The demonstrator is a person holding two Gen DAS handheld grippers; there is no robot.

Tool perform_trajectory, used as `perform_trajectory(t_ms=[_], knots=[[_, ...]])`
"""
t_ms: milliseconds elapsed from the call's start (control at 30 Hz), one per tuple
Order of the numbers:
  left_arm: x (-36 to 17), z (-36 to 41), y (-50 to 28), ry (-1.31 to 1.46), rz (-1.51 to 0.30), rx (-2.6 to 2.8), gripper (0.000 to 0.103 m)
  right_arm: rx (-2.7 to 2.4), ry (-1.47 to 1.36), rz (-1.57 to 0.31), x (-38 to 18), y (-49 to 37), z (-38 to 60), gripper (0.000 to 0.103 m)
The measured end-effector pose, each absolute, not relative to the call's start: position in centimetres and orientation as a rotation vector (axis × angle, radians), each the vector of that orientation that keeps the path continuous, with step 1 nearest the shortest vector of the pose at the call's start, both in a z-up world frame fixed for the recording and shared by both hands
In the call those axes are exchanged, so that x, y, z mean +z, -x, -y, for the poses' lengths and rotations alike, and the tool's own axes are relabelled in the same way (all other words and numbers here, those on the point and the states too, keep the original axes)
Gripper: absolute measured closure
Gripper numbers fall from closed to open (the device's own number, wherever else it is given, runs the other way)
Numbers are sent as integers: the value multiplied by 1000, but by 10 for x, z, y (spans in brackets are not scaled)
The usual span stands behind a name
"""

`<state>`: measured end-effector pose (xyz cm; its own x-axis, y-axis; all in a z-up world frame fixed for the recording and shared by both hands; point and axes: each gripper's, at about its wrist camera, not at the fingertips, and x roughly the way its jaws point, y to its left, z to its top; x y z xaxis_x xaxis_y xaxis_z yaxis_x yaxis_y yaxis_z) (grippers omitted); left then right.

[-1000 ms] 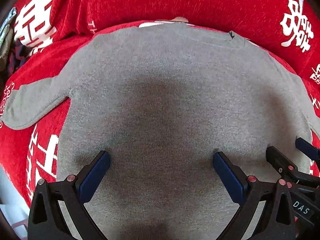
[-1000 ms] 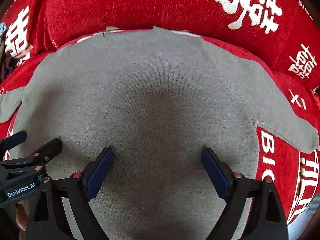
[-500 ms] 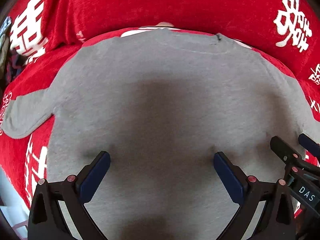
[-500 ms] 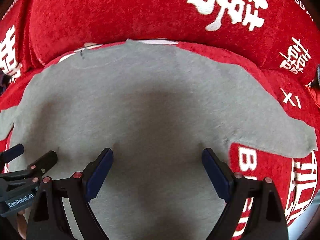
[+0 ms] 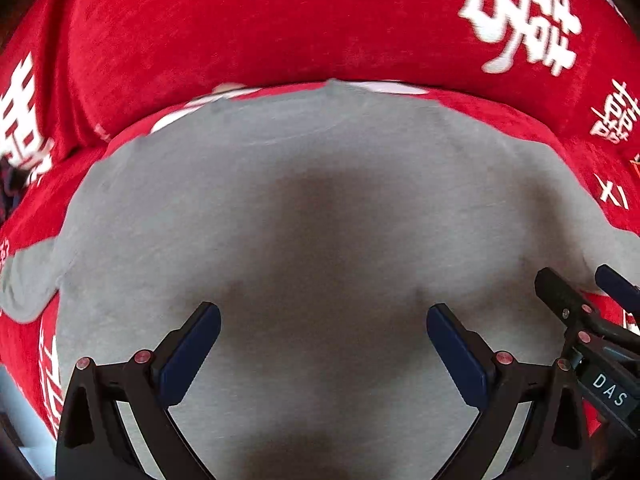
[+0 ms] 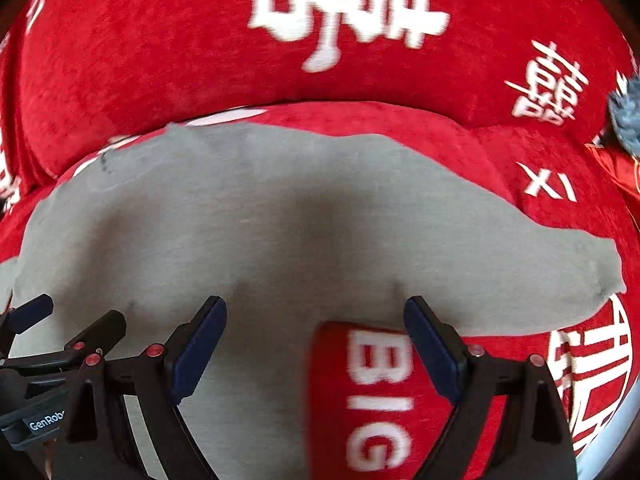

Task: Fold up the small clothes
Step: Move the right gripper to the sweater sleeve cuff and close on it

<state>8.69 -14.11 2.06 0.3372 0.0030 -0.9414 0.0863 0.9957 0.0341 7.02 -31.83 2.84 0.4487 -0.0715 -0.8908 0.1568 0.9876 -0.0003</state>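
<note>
A small grey sweater (image 5: pixel 320 208) lies flat, front down or up I cannot tell, on a red cover, collar at the far side. Its left sleeve (image 5: pixel 28 280) sticks out at the left. In the right wrist view the sweater (image 6: pixel 260 232) shows with its right sleeve (image 6: pixel 600 276) spread out to the right. My left gripper (image 5: pixel 323 340) is open and empty over the lower body of the sweater. My right gripper (image 6: pixel 316 332) is open and empty over the sweater's right side edge. Each gripper shows at the edge of the other's view.
The red cover with white characters (image 5: pixel 520 20) spans a seat and a raised back cushion (image 6: pixel 160 60) behind the collar. A grey and dark object (image 6: pixel 628 112) lies at the far right. The seat's front edge (image 6: pixel 624 420) shows at lower right.
Both grippers have moved to the right over the sweater. The right gripper now reaches the right side edge, with red cover showing between its fingers. Both stay open.
</note>
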Motion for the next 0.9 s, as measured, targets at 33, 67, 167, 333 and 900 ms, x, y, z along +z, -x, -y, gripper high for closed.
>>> perform_trajectory(t_ms=[33, 67, 167, 333, 900], knots=[[21, 149, -89, -88, -1225, -62, 0, -149, -94, -1096, 29, -69, 325, 11], [22, 159, -90, -91, -1225, -72, 0, -161, -103, -1093, 29, -69, 334, 11], [21, 184, -94, -102, -1227, -97, 0, -190, -125, -1089, 30, -67, 357, 11], [16, 225, -97, -144, -1234, -141, 0, -237, -154, -1082, 29, -61, 395, 11], [13, 303, -99, -219, -1206, -223, 0, -524, -304, -1012, 31, -2, 540, 11]])
